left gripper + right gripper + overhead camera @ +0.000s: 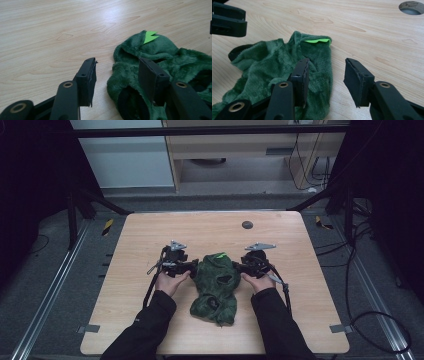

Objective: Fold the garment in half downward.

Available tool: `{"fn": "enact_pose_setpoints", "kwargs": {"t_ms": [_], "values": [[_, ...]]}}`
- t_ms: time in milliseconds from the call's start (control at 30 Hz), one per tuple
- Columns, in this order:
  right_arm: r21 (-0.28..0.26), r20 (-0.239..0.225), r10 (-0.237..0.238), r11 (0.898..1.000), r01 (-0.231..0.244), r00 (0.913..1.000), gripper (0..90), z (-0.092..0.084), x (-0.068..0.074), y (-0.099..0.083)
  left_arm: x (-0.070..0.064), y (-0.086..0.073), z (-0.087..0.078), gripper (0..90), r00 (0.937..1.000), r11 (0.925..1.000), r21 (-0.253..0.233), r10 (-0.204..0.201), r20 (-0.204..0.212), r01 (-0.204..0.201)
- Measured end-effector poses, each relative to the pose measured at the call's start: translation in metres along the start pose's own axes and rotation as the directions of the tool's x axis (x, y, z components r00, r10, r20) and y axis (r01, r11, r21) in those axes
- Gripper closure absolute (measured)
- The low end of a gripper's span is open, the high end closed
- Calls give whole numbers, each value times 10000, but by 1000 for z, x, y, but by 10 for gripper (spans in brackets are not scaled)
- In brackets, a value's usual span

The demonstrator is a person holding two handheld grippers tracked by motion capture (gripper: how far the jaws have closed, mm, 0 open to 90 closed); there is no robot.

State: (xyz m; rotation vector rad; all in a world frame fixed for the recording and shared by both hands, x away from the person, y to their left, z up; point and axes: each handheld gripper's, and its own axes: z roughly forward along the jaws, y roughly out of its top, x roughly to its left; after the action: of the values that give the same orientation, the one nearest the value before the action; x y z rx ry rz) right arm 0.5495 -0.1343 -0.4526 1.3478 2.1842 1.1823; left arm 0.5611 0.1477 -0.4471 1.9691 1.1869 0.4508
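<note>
Sleeves enter from the bottom edge of the high view, and between them, low in the middle of the frame, lies the green plush garment (216, 287) on the bench (150, 240). Its long axis runs from the near edge up the frame, with a bright green tag (220, 255) at the far end.

The left tool (192, 268) sits at the garment's left edge and the right tool (235, 266) at its right edge — both level with the upper part of the cloth, each about equally close. In the left gripper view the jaws are spread: the right-hand jaw rests over the plush at lower right of the frame, the left-hand one stands over bare wood, and the pads do not press on the fabric. The right gripper view mirrors this, its jaws also spread, one jaw over the plush at lower left, the other over bare bench.

So the cloth's edge lies between each pair of jaws, inward from each hand. The coming move, as I judge it, turns on closing both onto these opposite edges at once.

Farther up the bench — a dark round hole (247, 224) near the far edge.
</note>
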Motion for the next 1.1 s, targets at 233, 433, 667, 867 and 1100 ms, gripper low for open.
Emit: {"fn": "enact_pose_setpoints", "kwargs": {"t_ms": [233,433,667,867,1100], "values": [[255,60,-39,9997,37,10000,560,7,-1,-2,4,-2,13,512,9999,9995,303,52,-161,-47],[421,55,-29,9991,27,10000,571,12,-1,-5,5,-2,23,528,9999,9985,535,72,-112,-65],[701,41,-37,9975,34,10000,597,20,-3,-8,2,-5,35,547,10000,9963,856,71,22,-72],[931,40,-26,9957,22,10000,613,25,-5,-12,3,-8,40,594,9999,9928,1200,27,144,-44],[1166,-161,13,9932,6,9999,677,29,-4,-15,3,-12,45,678,9993,9889,1483,-51,380,-6]]}}
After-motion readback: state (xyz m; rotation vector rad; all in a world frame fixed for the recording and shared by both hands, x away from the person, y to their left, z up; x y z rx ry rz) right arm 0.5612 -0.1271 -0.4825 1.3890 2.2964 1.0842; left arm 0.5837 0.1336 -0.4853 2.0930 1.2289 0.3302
